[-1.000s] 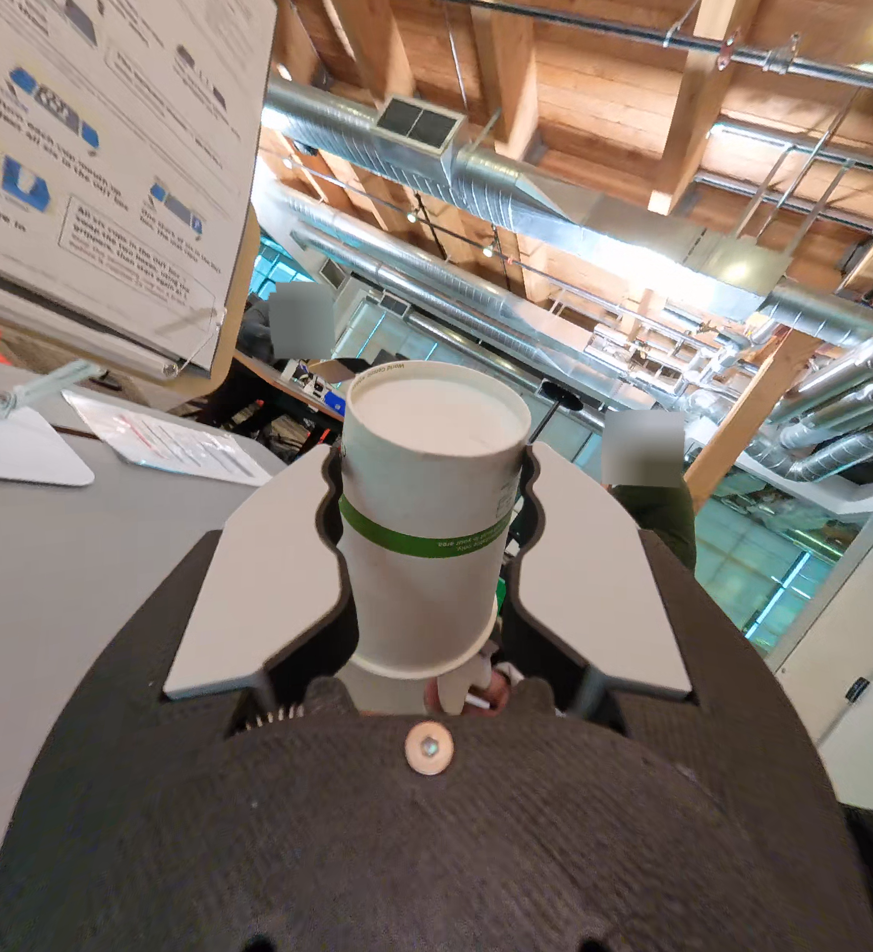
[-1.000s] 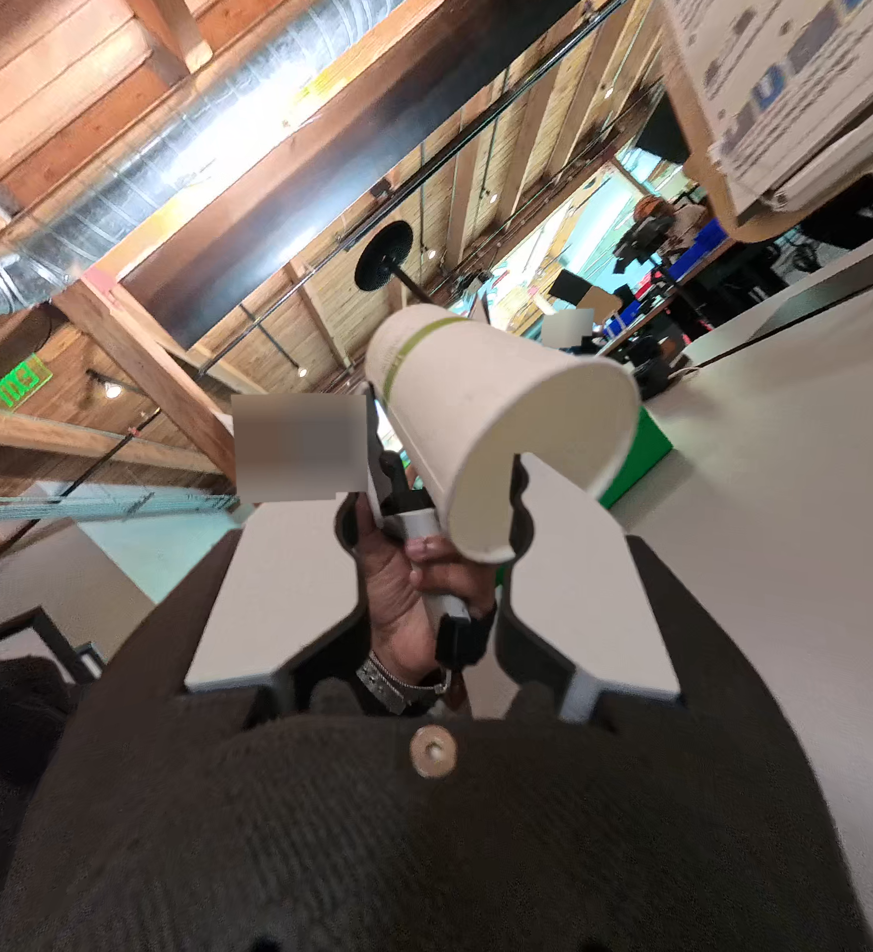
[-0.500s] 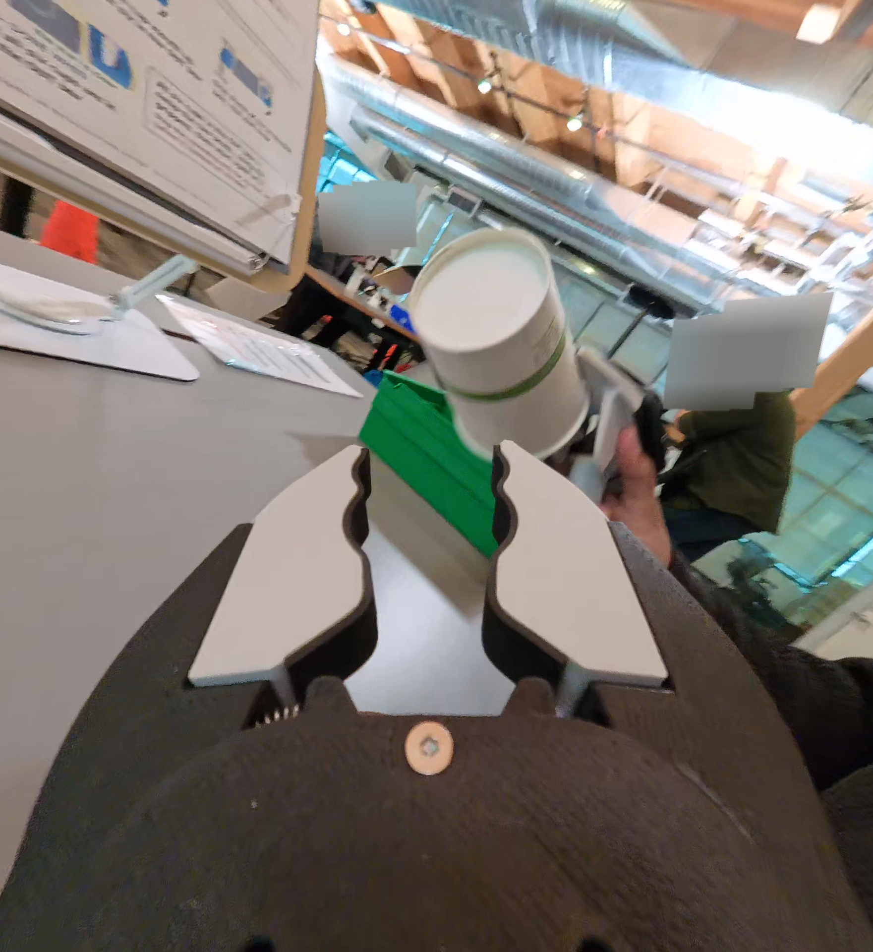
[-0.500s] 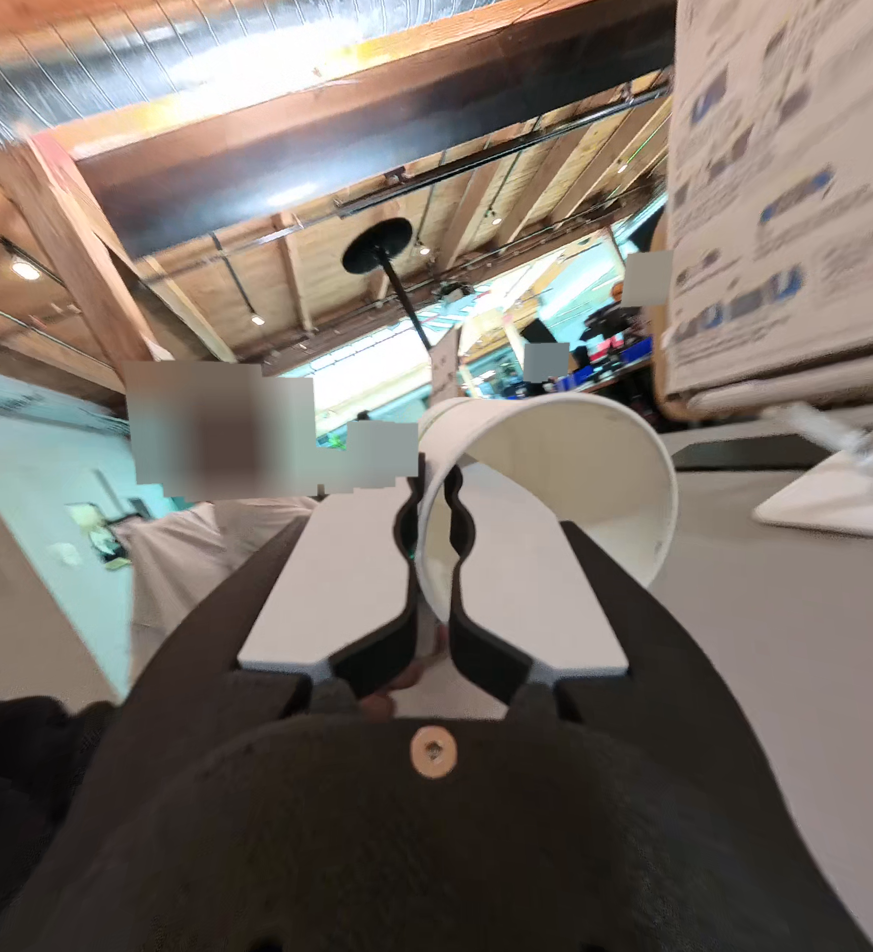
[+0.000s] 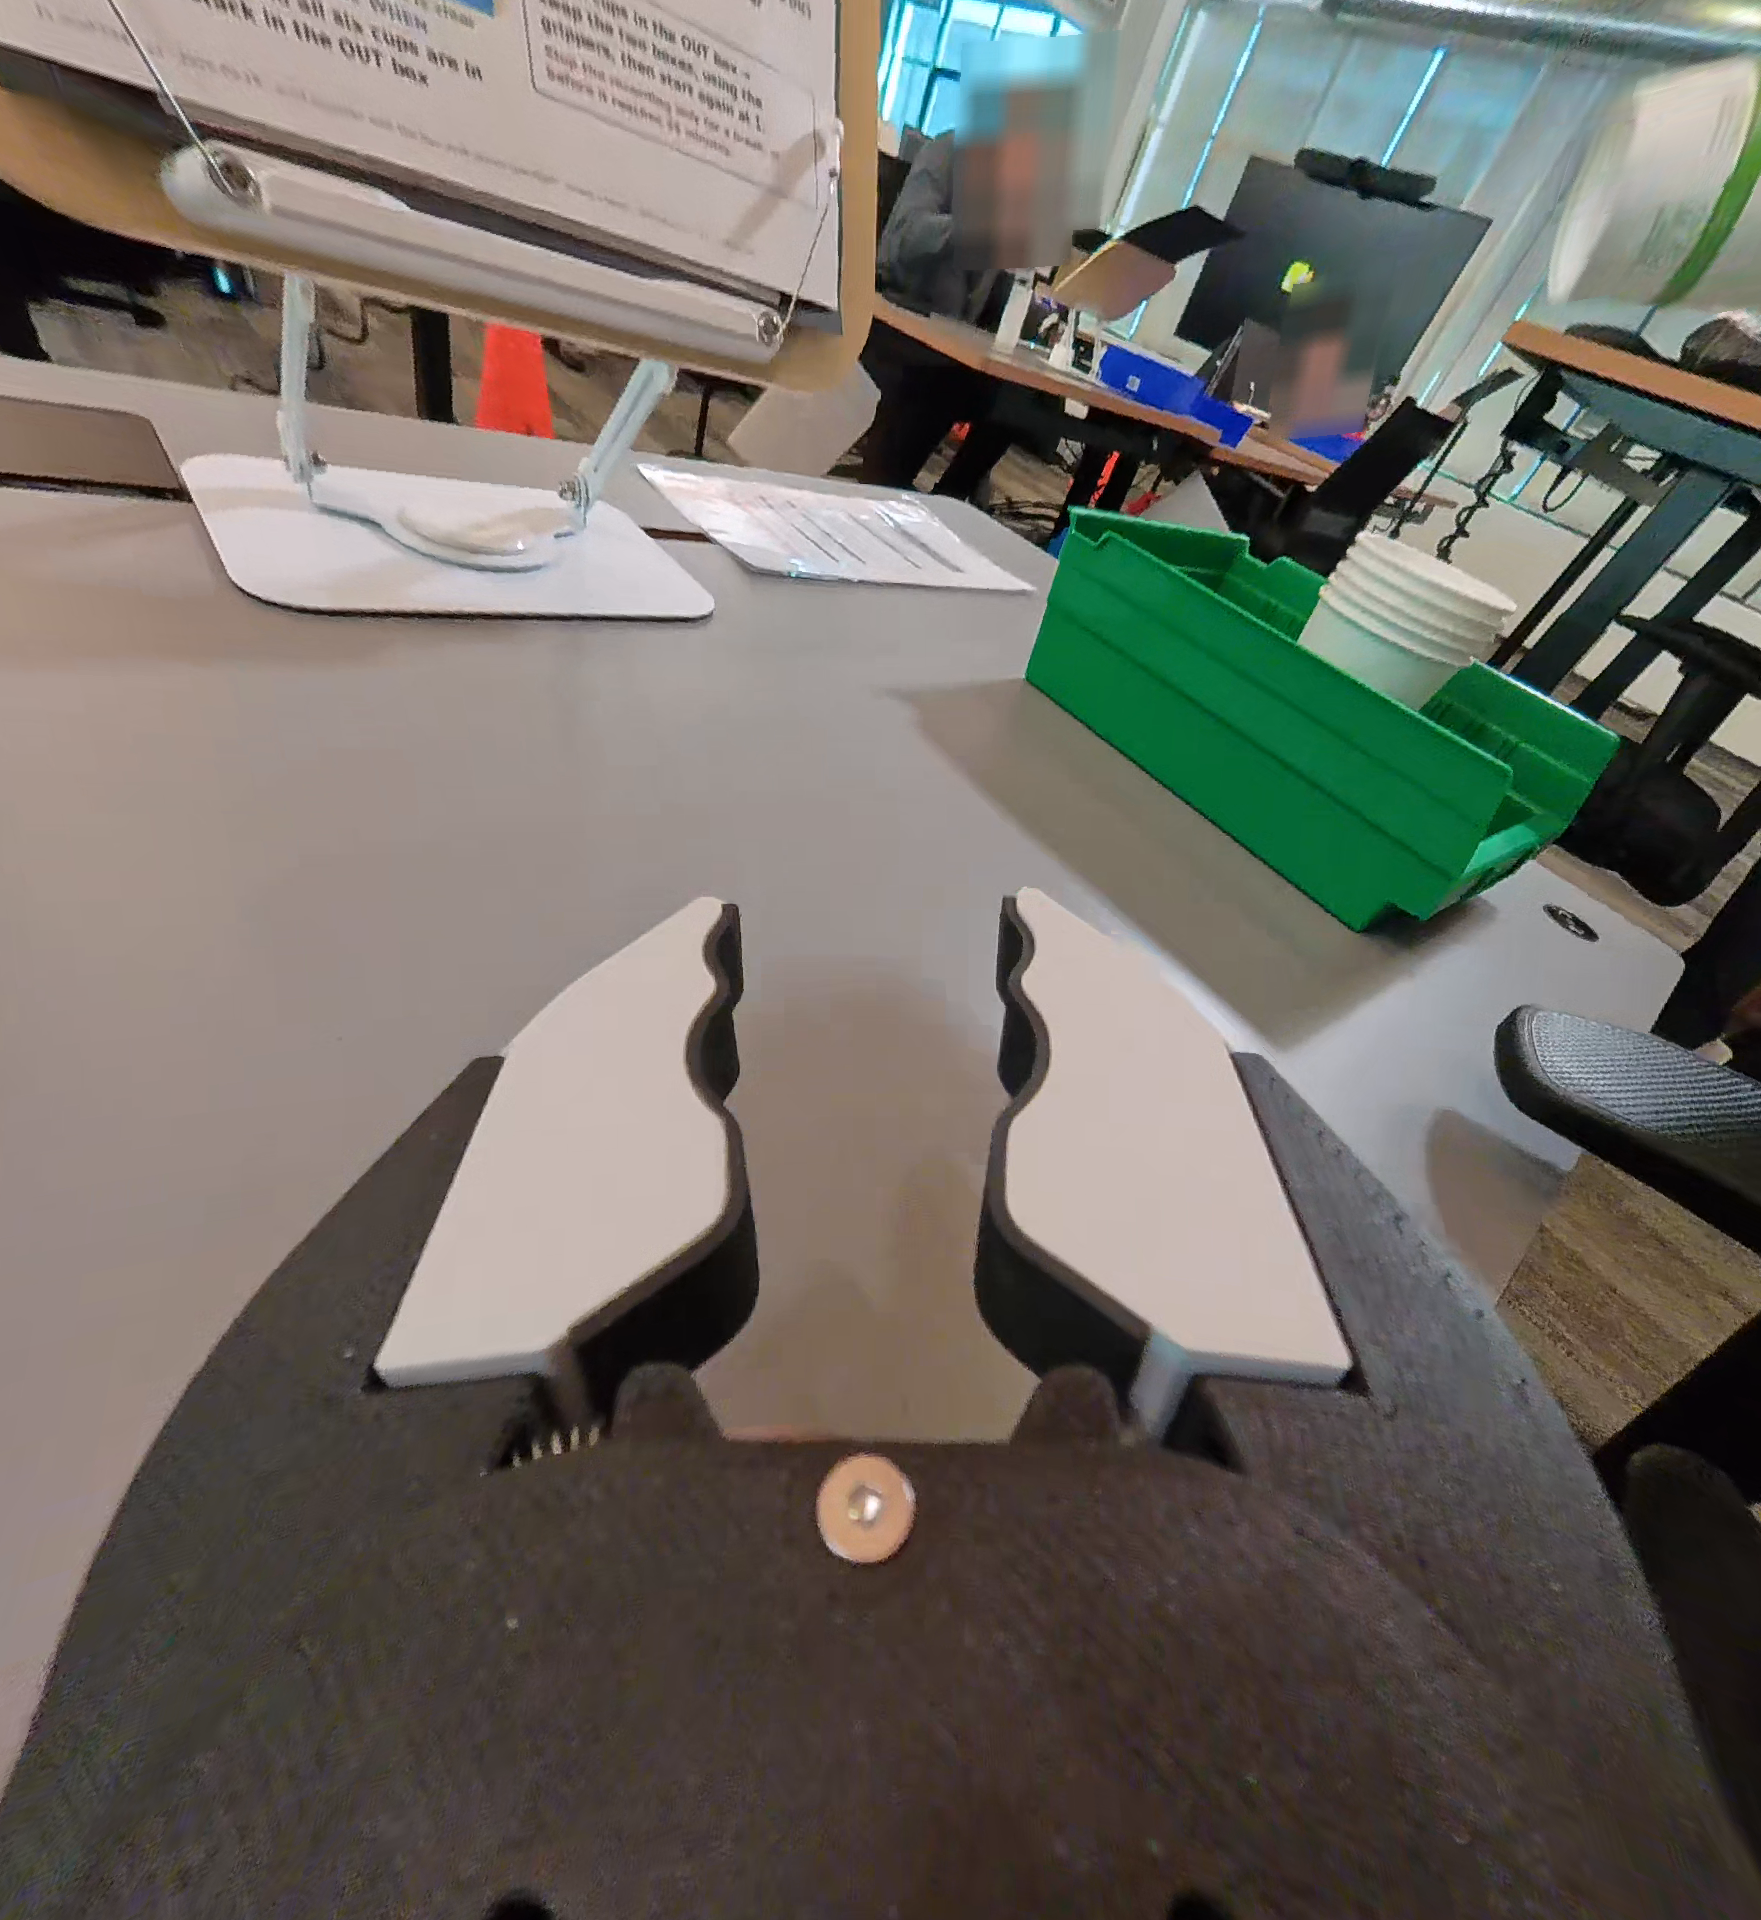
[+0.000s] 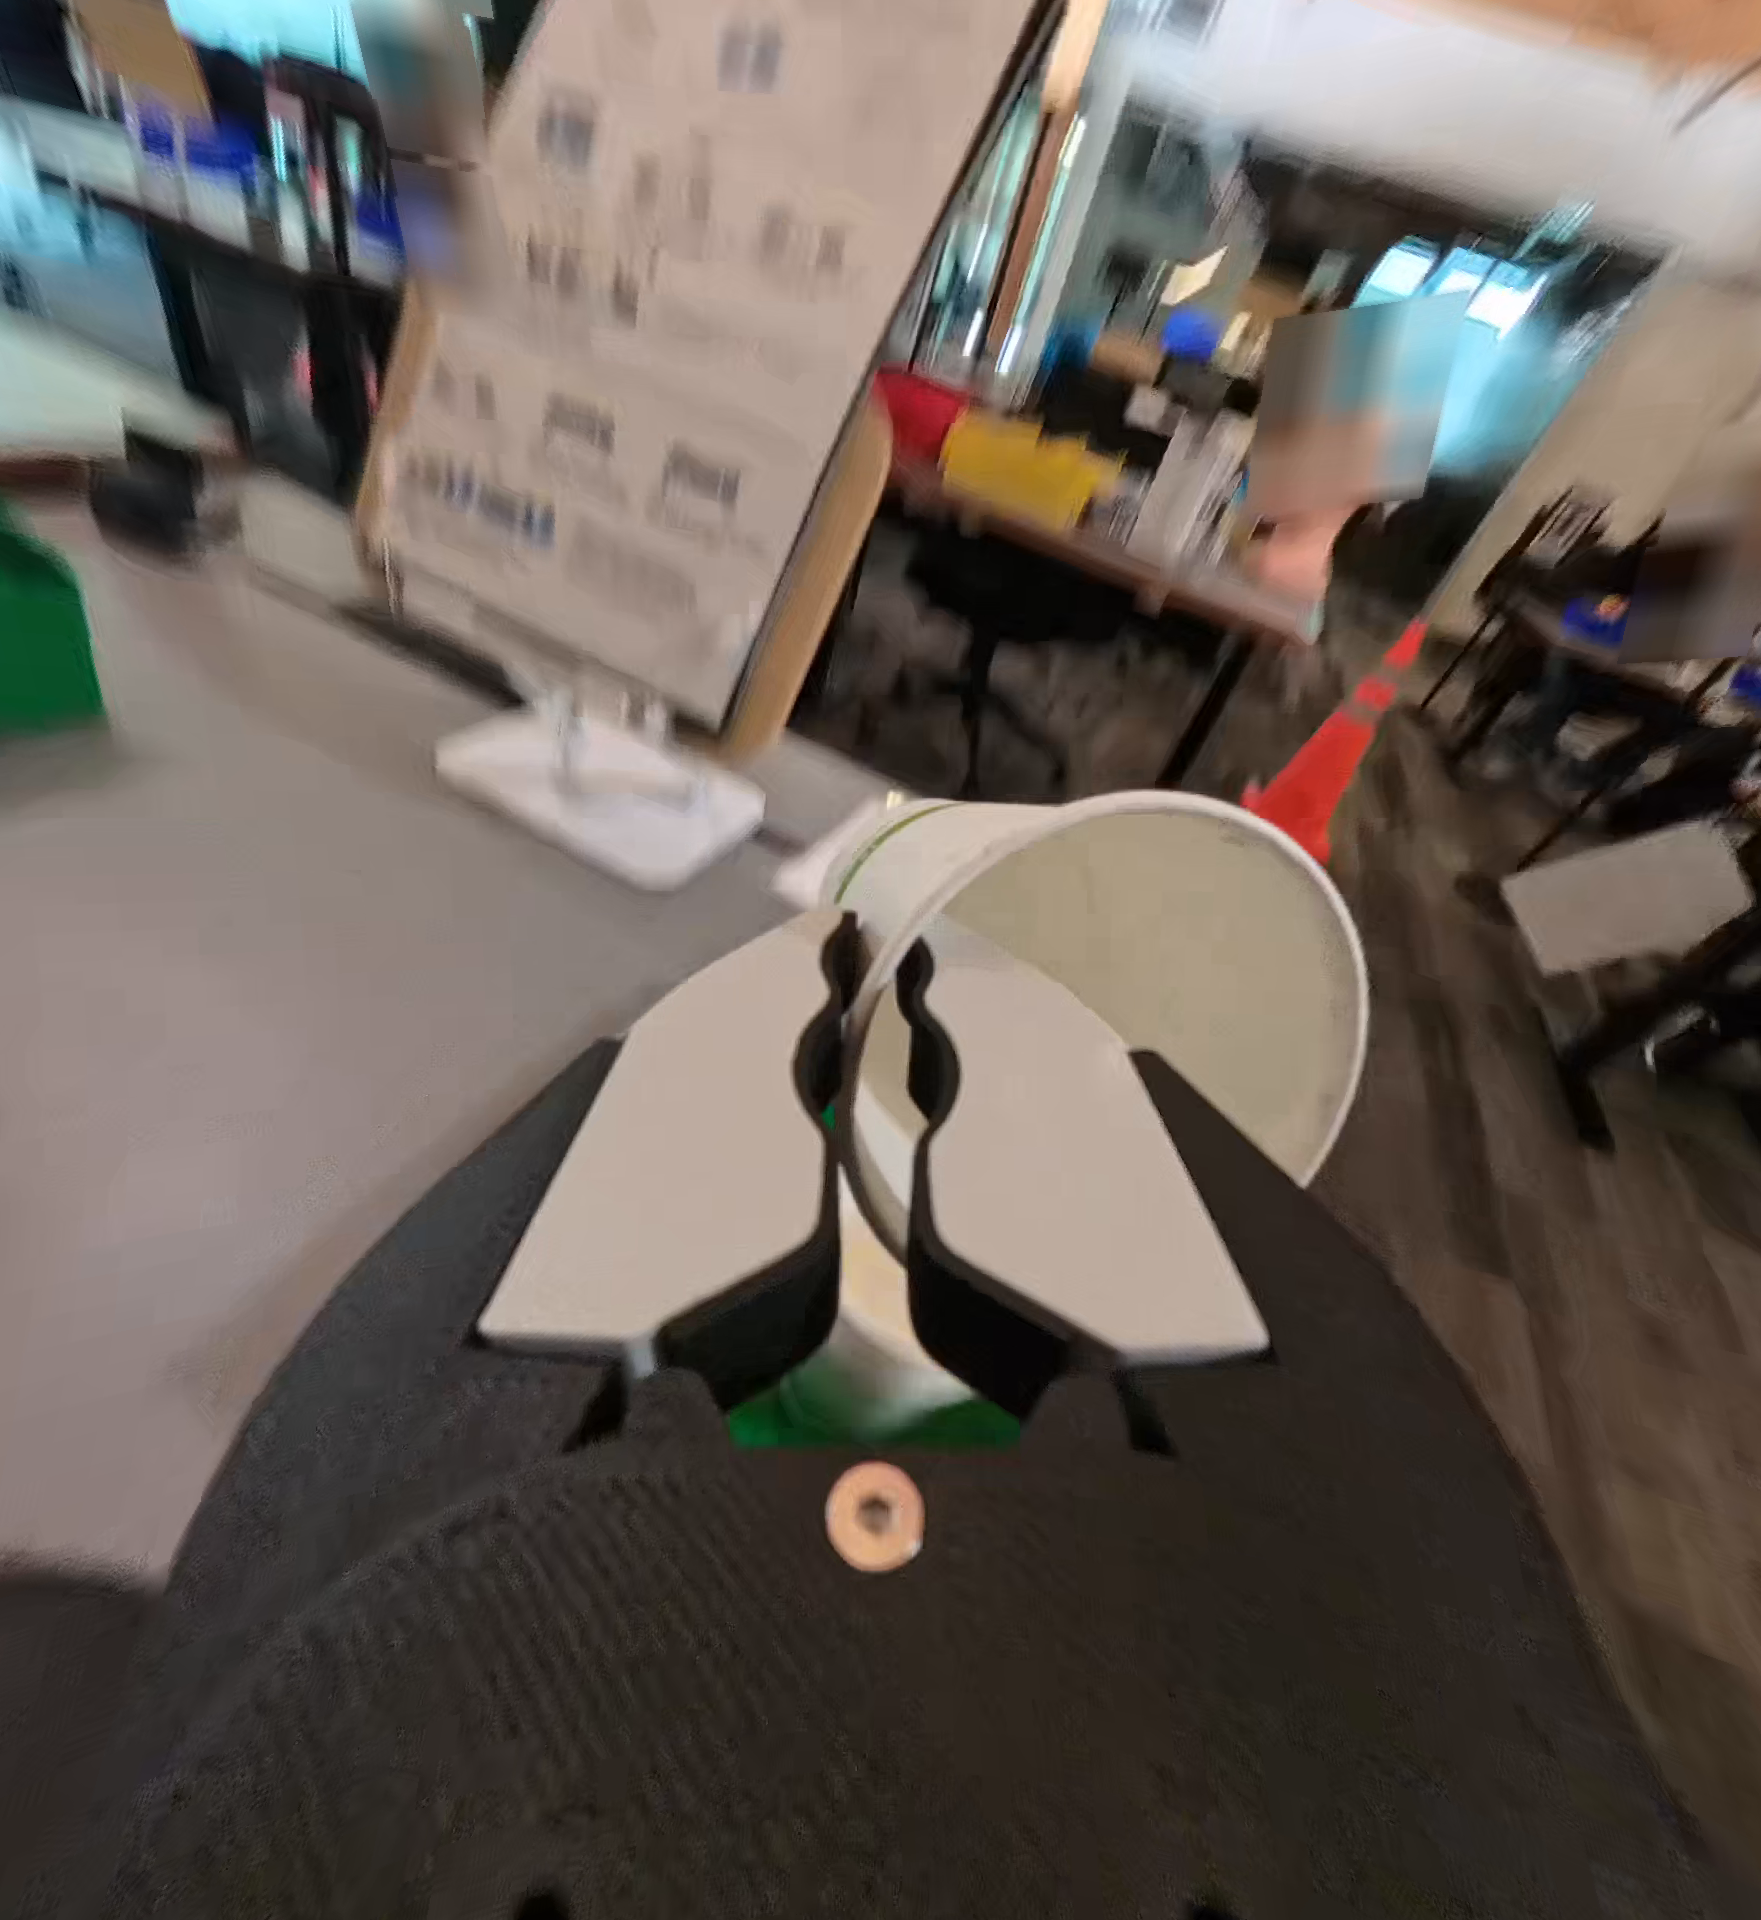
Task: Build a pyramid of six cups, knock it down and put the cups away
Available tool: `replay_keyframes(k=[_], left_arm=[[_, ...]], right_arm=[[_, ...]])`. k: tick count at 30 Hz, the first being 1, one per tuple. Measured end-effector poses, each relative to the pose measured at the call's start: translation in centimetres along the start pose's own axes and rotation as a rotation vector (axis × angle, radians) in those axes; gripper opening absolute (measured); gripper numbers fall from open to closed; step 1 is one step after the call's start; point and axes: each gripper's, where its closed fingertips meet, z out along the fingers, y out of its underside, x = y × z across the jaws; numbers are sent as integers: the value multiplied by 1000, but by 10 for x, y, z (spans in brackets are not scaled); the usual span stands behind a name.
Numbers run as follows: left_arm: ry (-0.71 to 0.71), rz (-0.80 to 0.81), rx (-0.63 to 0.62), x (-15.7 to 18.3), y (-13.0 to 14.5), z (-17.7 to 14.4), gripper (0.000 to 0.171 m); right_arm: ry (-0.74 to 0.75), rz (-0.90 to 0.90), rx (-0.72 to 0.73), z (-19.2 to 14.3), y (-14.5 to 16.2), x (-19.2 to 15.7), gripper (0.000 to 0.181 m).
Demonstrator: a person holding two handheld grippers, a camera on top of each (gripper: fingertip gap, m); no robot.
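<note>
My right gripper (image 6: 874, 971) has its jaws pressed almost together, pinching the thin wall of a white paper cup (image 6: 1146, 956) at the rim. The cup lies on its side, its open mouth turned toward my camera, its smooth inside showing, and a narrow green band (image 6: 881, 836) circling the far end. Beneath the jaws I catch a blurred scrap of green and white. This view is smeared with motion.

My left gripper (image 5: 868, 940) has its jaws spread, with nothing between them, above the matte grey table (image 5: 336, 790). Its fingers (image 5: 585, 1164) are flat pale-grey plates with wavy black inner edges.

Ahead to the right, a ribbed green plastic bin (image 5: 1260, 727) rests on the table, holding a nested stack of white paper cups (image 5: 1395, 623). A document stand (image 5: 440, 540) with a white base sits far left.
</note>
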Motion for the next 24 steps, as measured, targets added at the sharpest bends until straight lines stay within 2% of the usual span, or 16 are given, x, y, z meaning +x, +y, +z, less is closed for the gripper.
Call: replay_keyframes(k=[2,5,9,12,15,21,24], left_arm=[[-24,19,9,-2,2,0,45],[-78,49,82,-4,-5,-2,39],[-60,15,63,-1,-5,9,40],[-64,24,62,1,-8,12,41],[-58,27,75,1,-11,12,41],[2,5,76,1,-17,20,41],[32,-1,93,4,-25,26,41]], right_arm=[[27,-58,-121,-10,36,5,7],[63,-105,-188,-20,67,7,7],[31,-155,-221,-7,65,3,7],[-8,-208,-367,10,78,1,7],[14,-283,-519,20,91,8,7],[-66,-228,-727,24,112,-7,7],[-66,-157,-771,28,120,-13,8]])
